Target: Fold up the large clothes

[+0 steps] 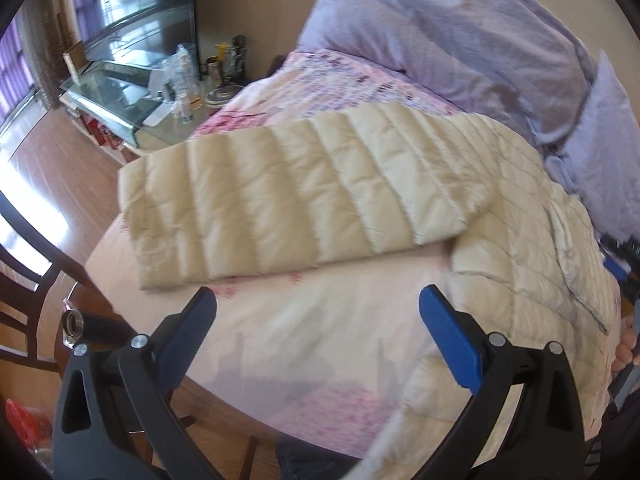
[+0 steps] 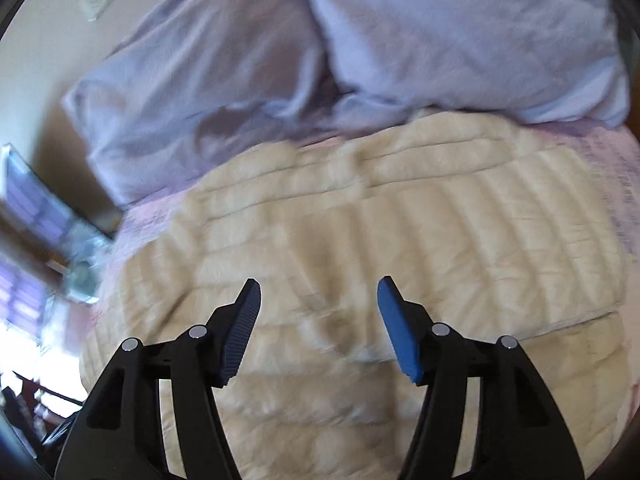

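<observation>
- While my left gripper (image 1: 318, 300) hangs released above the near edge of the bed (image 1: 304, 344), its blue fingers (image 1: 450, 340) stand wide apart with nothing between them.
- Just beyond those fingers lies the cream quilted jacket (image 1: 280, 200), spread flat on the pink patterned sheet.
- One sleeve (image 1: 256, 196) stretches out to the left, and the jacket's body lies to the right of it.
- My right gripper (image 2: 318, 284) hovers over the jacket's body (image 2: 400, 232), jaws parted and holding nothing; that view is blurred.
- At the far side of the bed a lavender duvet (image 1: 460, 32) is heaped, its edge touching the top of the jacket.
- To the far left, a glass-topped cabinet (image 1: 108, 96) carries bottles and jars.
- Near left, a dark wooden chair (image 1: 24, 280) stands beside the bed.
</observation>
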